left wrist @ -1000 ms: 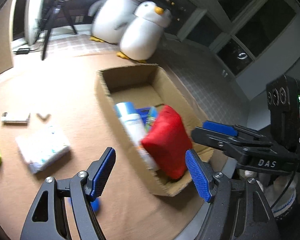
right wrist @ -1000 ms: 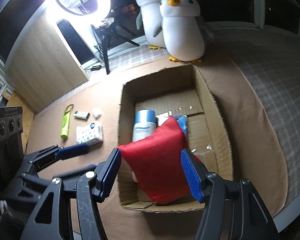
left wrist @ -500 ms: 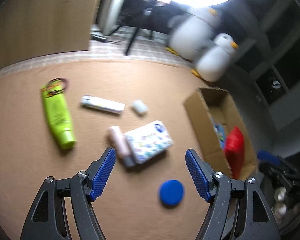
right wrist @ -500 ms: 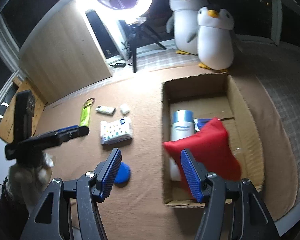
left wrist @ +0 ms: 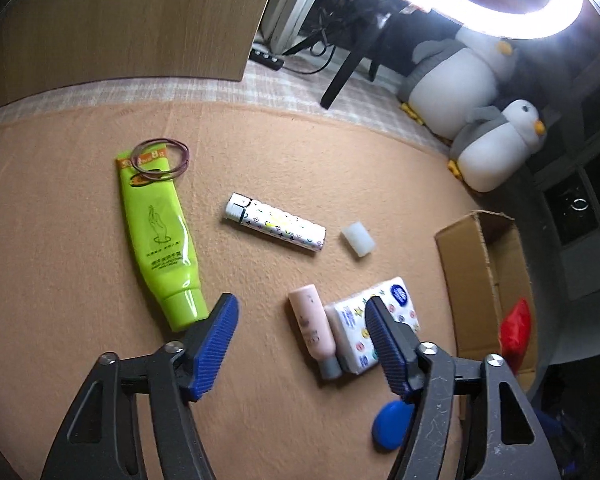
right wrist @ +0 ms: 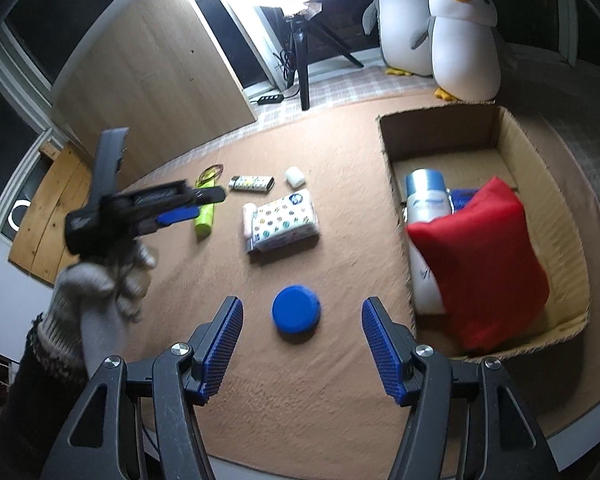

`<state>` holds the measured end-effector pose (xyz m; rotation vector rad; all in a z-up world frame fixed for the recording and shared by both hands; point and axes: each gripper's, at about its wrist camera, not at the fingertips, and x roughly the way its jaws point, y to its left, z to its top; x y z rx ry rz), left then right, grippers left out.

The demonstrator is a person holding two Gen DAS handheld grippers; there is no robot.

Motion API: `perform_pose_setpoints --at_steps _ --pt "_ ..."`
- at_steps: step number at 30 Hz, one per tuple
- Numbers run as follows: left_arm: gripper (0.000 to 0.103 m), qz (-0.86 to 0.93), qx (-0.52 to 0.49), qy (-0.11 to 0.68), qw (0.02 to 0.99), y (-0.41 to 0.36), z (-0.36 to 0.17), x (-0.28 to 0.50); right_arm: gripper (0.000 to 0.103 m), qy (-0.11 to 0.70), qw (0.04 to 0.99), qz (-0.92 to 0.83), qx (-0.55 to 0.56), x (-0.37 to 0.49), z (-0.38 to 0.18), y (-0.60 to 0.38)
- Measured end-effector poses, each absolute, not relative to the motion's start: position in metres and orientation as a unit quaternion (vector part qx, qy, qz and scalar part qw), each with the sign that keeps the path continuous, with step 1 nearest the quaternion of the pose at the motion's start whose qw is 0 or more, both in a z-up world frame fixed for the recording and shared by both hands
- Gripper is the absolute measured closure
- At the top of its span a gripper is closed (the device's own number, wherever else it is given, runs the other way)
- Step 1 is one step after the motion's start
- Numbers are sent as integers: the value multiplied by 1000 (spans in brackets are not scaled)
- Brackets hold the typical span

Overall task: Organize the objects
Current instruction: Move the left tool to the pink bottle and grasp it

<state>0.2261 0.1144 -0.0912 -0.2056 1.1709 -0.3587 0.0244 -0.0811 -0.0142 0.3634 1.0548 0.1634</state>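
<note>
My left gripper (left wrist: 300, 340) is open and empty above the brown cloth. Ahead of it lie a pink bottle (left wrist: 312, 330), a patterned tissue pack (left wrist: 374, 326), a green tube (left wrist: 160, 236), a white patterned stick (left wrist: 274, 227) and a small white block (left wrist: 357, 239). My right gripper (right wrist: 302, 340) is open and empty, with a blue round lid (right wrist: 296, 309) between its fingers' line, on the cloth. The cardboard box (right wrist: 384, 140) at right holds a red pouch (right wrist: 480, 264) and a white-blue bottle (right wrist: 426, 208).
Two plush penguins (right wrist: 460, 40) stand behind the box. A ring light on a tripod (right wrist: 300, 52) and a wooden panel (right wrist: 152, 80) stand at the back. The table's front edge runs below the box. Rubber bands (left wrist: 160, 158) lie on the tube's end.
Both grippers have swung left, away from the box. The red pouch stays in the box. The left gripper now faces the loose items; the right one now hangs over the blue lid.
</note>
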Motion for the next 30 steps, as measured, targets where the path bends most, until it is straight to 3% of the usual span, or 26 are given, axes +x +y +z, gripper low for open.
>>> perform_pose_setpoints --at_steps 15,30 --pt "57 -157 -30 568 807 81 -120 255 45 510 840 61 176 11 -17 -82" --pt "74 -165 28 572 803 81 -128 230 45 515 836 75 174 17 -22 -74"
